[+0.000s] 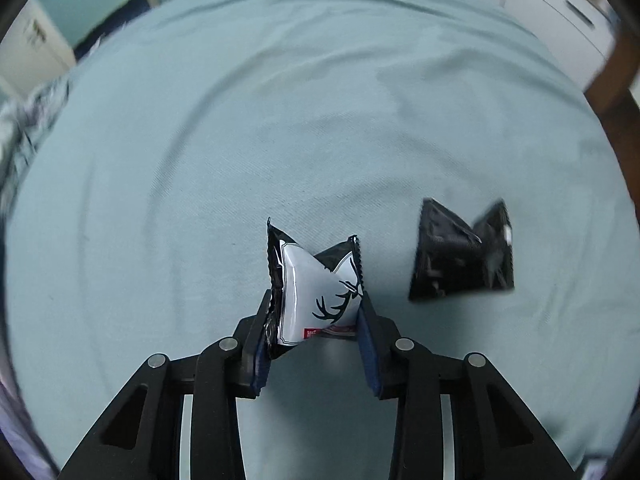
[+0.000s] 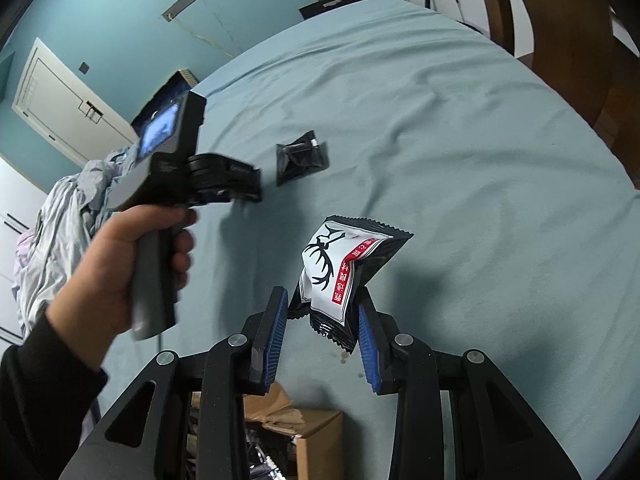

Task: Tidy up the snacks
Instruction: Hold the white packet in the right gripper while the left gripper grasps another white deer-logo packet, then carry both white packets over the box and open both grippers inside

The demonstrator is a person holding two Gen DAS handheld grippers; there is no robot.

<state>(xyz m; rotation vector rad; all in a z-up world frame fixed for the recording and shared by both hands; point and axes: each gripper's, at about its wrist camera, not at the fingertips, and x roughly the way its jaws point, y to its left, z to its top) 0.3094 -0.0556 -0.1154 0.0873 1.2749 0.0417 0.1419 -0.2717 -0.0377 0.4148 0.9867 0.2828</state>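
Note:
My left gripper (image 1: 316, 312) is shut on a white and black snack packet (image 1: 316, 288) with an antler print, pinched upright between its pads just above the teal bedsheet (image 1: 280, 120). A second, all-black packet (image 1: 460, 252) lies on the sheet to its right, apart from the fingers. In the right wrist view my right gripper (image 2: 324, 312) is shut on another antler packet (image 2: 332, 264) with a red label, held clear of the bed. The black packet (image 2: 302, 156) lies further back. A hand (image 2: 132, 256) grips the left tool at the left.
An open cardboard box (image 2: 316, 436) holding more packets sits below the right gripper at the bed's near edge. Crumpled pale clothes (image 2: 60, 216) pile up at the left. A wooden frame (image 2: 560, 40) borders the bed at the right.

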